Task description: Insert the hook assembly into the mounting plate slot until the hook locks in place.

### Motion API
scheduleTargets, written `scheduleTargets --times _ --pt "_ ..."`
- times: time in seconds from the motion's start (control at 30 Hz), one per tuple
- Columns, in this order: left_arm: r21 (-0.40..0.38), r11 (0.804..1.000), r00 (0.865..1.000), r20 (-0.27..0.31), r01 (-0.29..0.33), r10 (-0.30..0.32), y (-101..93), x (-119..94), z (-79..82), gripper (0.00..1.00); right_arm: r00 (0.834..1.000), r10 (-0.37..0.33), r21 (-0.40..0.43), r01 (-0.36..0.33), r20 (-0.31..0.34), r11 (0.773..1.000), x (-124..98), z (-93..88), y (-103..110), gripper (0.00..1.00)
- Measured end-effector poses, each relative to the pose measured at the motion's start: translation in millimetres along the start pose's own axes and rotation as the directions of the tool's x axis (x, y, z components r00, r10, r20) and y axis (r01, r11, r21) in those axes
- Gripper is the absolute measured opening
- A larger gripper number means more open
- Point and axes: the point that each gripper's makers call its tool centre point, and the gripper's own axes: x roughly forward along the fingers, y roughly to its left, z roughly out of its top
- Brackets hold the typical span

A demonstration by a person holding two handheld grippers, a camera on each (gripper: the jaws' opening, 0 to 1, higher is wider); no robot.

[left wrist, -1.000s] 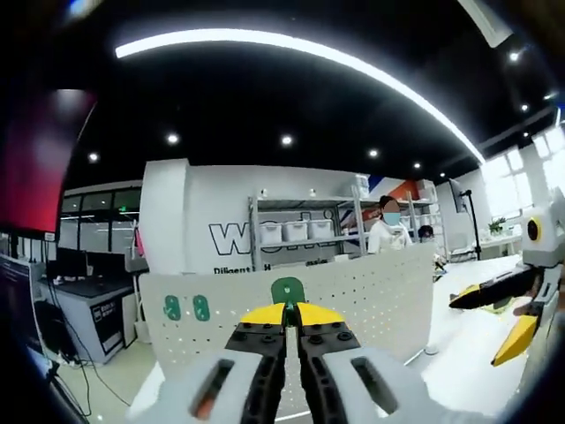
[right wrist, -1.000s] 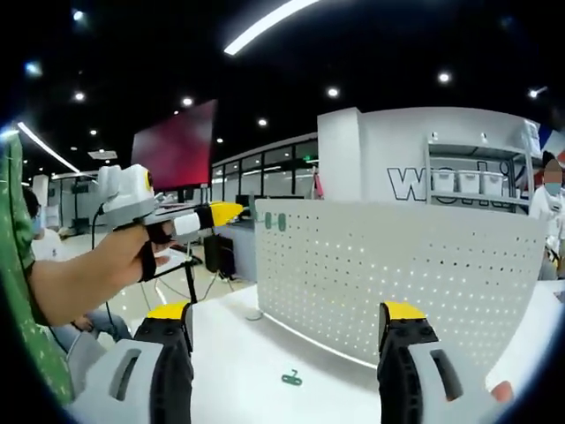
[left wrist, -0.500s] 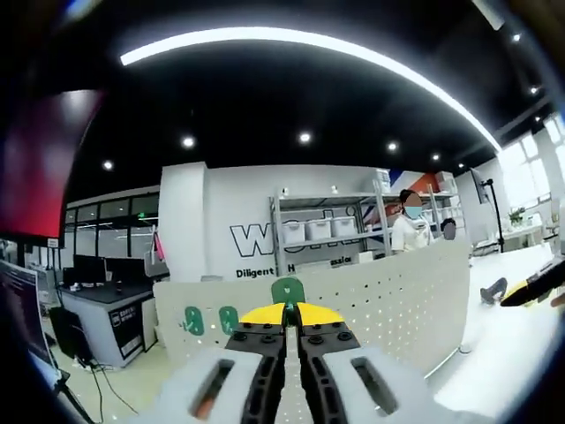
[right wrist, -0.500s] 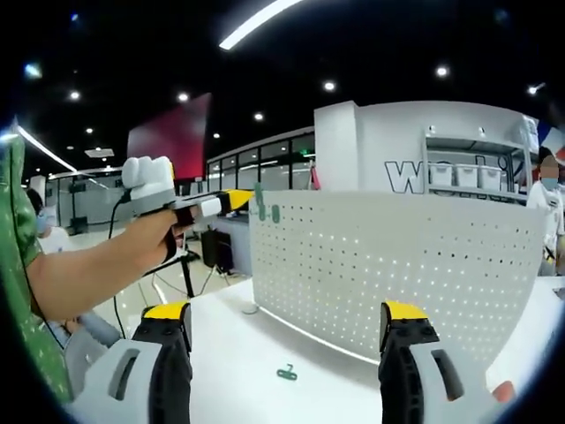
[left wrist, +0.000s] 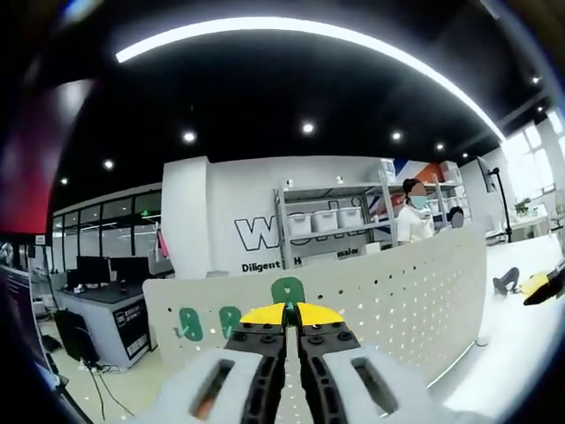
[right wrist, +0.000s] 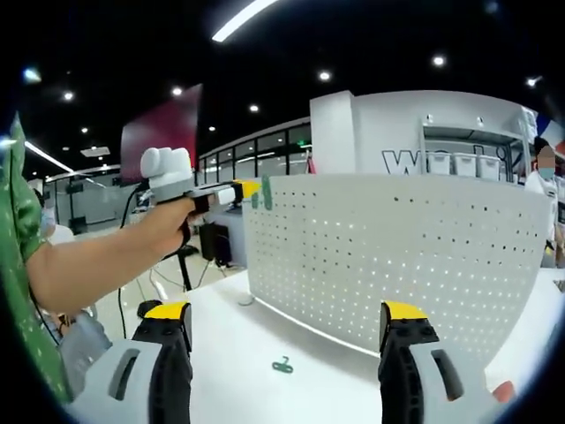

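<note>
Holding a green hook [left wrist: 288, 290] pinched tight in its closed fingers, the left gripper [left wrist: 285, 311] sits at the top edge of the white pegboard [right wrist: 388, 256]. Best to square it to the holes and press straight. The right gripper [right wrist: 287, 322] gapes empty above a spare hook [right wrist: 282, 365] on the counter [right wrist: 238, 353].

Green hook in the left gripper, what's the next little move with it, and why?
Probably ease the left gripper forward and down a touch to seat the green hook in the pegboard. Its jaws are shut on the hook right at the board's top edge, beside two green hooks already hanging there. The right gripper waits open, with a spare hook on the table.
</note>
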Motion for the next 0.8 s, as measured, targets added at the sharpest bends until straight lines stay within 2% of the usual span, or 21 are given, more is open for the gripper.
scheduleTargets --times 0.3,0.8 --pt "0.002 1.000 1.000 -0.023 -0.015 0.015 3.6 15.9 -11.5 0.03 1.000 -0.010 -0.001 0.010 -0.003 1.000 -0.2 -0.2 -4.7 0.90" --pt "0.006 1.000 0.998 -0.067 -0.017 0.017 8.1 31.8 -24.8 0.03 0.997 0.016 -0.062 -0.012 0.070 0.998 -6.0 22.8 5.5 0.90"
